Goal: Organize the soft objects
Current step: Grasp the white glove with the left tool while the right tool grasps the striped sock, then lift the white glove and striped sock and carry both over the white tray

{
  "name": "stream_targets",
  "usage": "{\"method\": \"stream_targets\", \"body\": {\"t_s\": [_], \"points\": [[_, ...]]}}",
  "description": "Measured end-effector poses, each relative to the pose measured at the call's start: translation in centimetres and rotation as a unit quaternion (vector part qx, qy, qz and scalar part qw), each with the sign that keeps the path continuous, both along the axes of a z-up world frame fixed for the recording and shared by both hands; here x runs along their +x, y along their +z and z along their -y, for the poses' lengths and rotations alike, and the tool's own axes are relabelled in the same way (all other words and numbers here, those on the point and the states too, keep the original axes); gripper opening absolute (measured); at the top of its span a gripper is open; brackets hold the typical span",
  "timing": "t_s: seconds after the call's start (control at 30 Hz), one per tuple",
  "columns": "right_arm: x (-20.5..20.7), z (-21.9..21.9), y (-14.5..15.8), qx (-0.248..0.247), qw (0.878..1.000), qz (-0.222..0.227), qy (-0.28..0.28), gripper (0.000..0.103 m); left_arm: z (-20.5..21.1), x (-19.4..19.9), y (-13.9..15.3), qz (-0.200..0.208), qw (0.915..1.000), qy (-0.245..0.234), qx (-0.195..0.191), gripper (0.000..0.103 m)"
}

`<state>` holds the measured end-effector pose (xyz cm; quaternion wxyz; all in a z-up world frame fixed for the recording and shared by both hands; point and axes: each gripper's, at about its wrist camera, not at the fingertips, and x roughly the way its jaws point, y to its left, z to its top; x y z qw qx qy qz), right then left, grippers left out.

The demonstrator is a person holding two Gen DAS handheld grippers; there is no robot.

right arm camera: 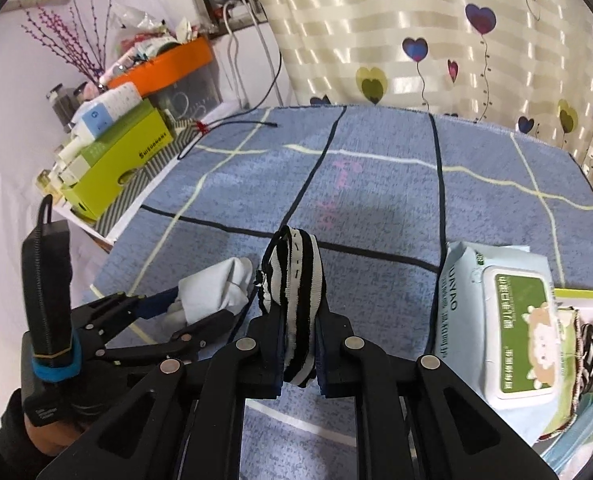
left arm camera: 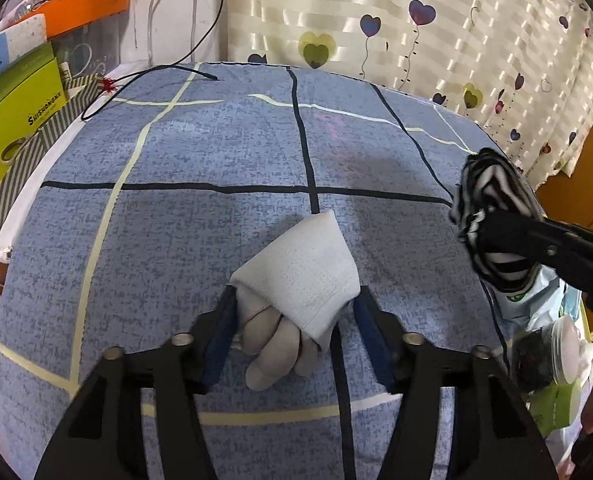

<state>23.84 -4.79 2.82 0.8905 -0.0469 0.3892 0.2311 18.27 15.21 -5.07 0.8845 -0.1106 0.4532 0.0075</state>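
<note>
A rolled white sock bundle [left arm camera: 300, 276] lies on the blue checked cloth [left arm camera: 216, 152] between the fingers of my left gripper [left arm camera: 296, 304]. The jaws stand wide on either side of it, open. The bundle also shows in the right wrist view [right arm camera: 212, 288], with the left gripper [right arm camera: 192, 312] around it. My right gripper [right arm camera: 296, 320] is shut on a black-and-white striped sock bundle [right arm camera: 296, 280] and holds it above the cloth, just right of the white one. In the left wrist view the striped bundle [left arm camera: 492, 196] hangs at the right in the right gripper [left arm camera: 492, 232].
A wet-wipes pack [right arm camera: 508, 320] and small boxes lie at the cloth's right. A lime-green box [right arm camera: 120, 168], an orange tray [right arm camera: 168, 64] and clutter line the left edge. A black cable [left arm camera: 144, 80] crosses the far left corner. A heart-print curtain [left arm camera: 416, 20] hangs behind.
</note>
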Motion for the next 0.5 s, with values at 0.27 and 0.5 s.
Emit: {"method": "stream_targets", "body": {"t_s": [0.27,0.5], "points": [[-2.4,1.3,1.3,0.017,1.0,0.016,0.015,0.012,0.7,-2.2,2.3,0.021,0.9997,0.015,-0.003,0.042],[-5.7,3.4,2.7,0.03,0.998,0.039,0.026,0.012,2.4,-6.1,6.1,0.064,0.9973,0.033,-0.009,0.042]]}}
